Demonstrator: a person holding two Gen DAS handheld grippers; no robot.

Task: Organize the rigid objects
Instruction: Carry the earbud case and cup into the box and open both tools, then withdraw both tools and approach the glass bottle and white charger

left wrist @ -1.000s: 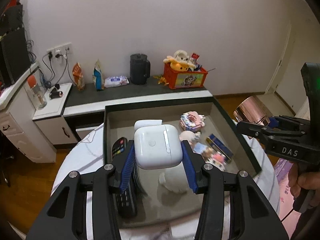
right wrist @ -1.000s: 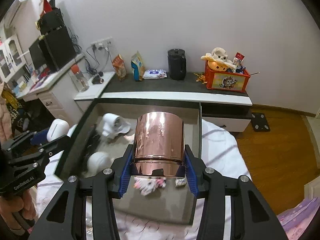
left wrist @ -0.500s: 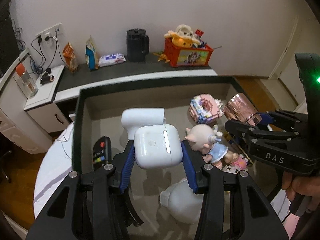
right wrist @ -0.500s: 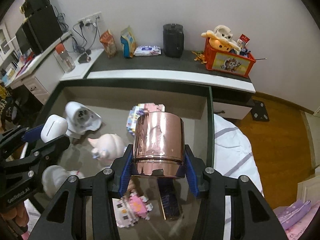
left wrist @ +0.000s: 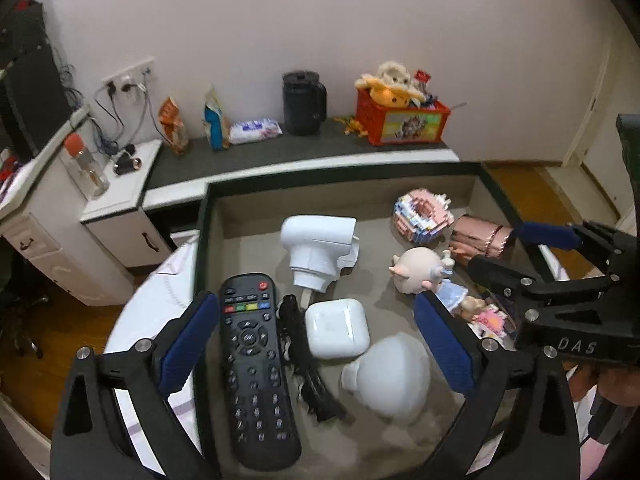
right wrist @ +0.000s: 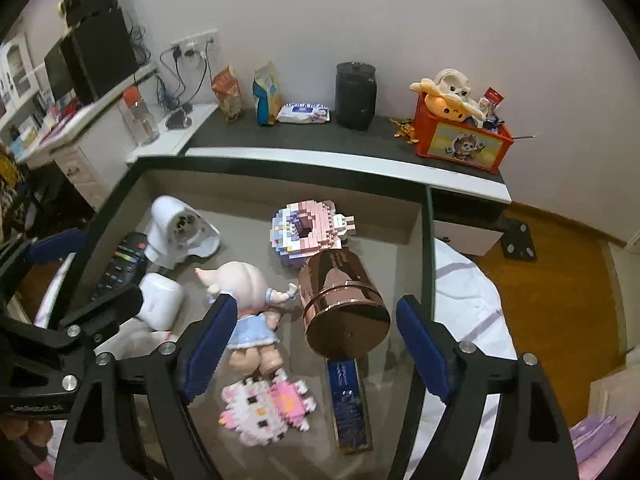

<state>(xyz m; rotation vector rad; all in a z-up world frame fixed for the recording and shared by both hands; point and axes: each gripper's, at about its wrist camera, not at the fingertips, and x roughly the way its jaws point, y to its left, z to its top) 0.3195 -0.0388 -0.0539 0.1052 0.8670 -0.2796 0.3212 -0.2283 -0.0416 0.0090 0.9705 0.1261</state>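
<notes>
A dark-rimmed grey box [left wrist: 256, 192] holds the objects. My left gripper [left wrist: 316, 348] is open above the white earbud case [left wrist: 336, 334], which lies in the box beside a black remote [left wrist: 256, 364]. My right gripper [right wrist: 316, 348] is open over the copper can [right wrist: 340, 300], which lies on its side in the box [right wrist: 428, 240]. In the left wrist view the can [left wrist: 478, 236] shows at the right, by the right gripper [left wrist: 536, 256]. The case [right wrist: 160, 306] also shows in the right wrist view.
The box also holds a white charger plug [left wrist: 316, 244], a white rounded object [left wrist: 392, 376], a pig doll [right wrist: 248, 296], pink block models [right wrist: 308, 228] [right wrist: 264, 408], a blue bar [right wrist: 348, 404] and a black clip [left wrist: 304, 356]. A shelf with a red toy crate [left wrist: 400, 120] stands behind.
Both grippers moved down into the box and opened. The earbud case left the left gripper and the copper can left the right gripper; both now lie in the box.
</notes>
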